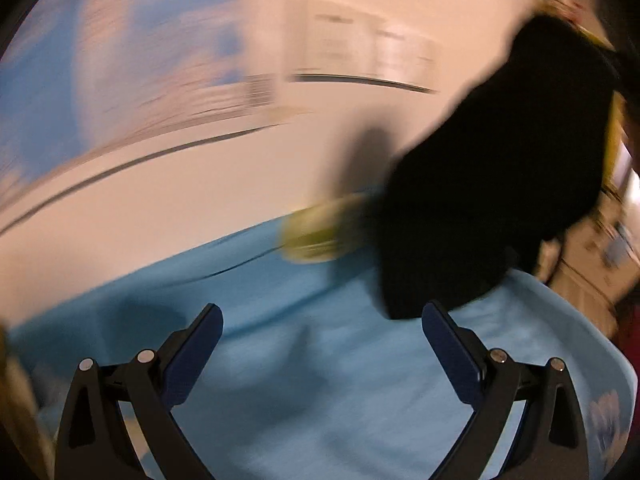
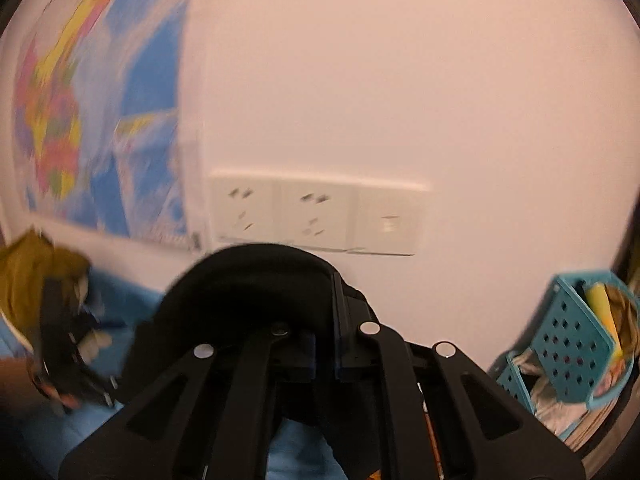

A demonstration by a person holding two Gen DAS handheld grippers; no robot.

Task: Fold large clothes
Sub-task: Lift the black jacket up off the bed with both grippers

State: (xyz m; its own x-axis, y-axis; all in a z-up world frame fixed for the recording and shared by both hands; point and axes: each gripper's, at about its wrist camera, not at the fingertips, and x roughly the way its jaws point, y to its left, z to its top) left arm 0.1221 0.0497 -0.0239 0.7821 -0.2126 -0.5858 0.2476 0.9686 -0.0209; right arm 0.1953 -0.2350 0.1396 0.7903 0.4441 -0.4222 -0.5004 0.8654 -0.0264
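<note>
My right tongs (image 2: 320, 344) clamp the black garment (image 1: 500, 168), lifted over the blue bed sheet (image 1: 320, 360); left tongs (image 1: 322, 320) gape empty, garment hanging to their right, nearby.

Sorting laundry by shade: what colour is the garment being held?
Black garment, clearest in the left wrist view.

Black garment (image 1: 500, 168): dark, featureless cloth, lifted and hanging in a bunched mass above the blue bedsheet (image 1: 304, 344), lower end near it; one fold pinched in the right gripper (image 2: 324, 336).
</note>
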